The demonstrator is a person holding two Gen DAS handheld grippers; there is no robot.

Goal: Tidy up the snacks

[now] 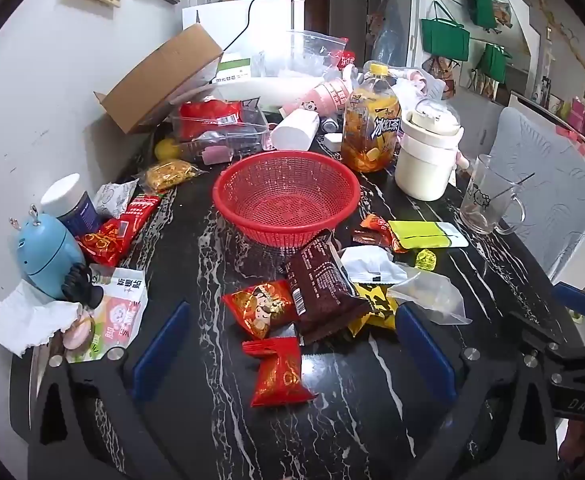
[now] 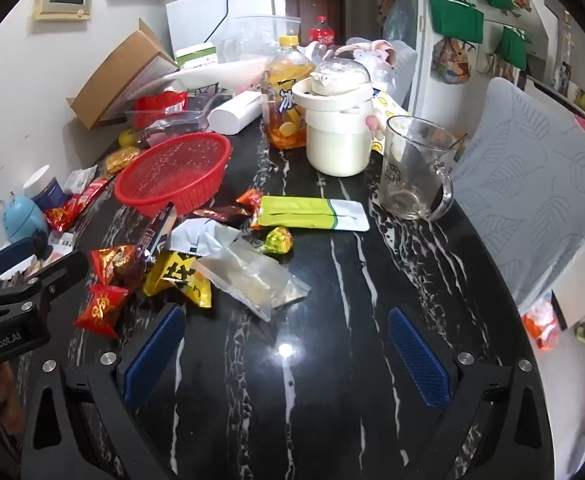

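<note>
Black stone with white streaks made up the table (image 1: pixel 212 420) in the left wrist view. The left gripper (image 1: pixel 292 354) hung over it with its blue pads wide apart and nothing held. A small red snack pack (image 1: pixel 278 372) lay on the table between the pads, but they did not touch it. At 12 o'clock from that pack sat a red pack with a face on it (image 1: pixel 262 308), a dark brown bar (image 1: pixel 322 288) and a yellow pack (image 1: pixel 376 306), all in one pile. Further up at 12 o'clock stood the red basket (image 1: pixel 286 196), with no snacks in it. A green and white pouch (image 1: pixel 426 234) lay at 4 o'clock from the basket.

In the right wrist view, the right gripper (image 2: pixel 288 354) was also wide open and held nothing. Only bare table showed between its pads. The snack pile lay at 10 o'clock from it, with a clear bag (image 2: pixel 252 280) nearest. The basket sat further off at 11 o'clock. A glass mug (image 2: pixel 412 168) stood at 1 o'clock.
</note>
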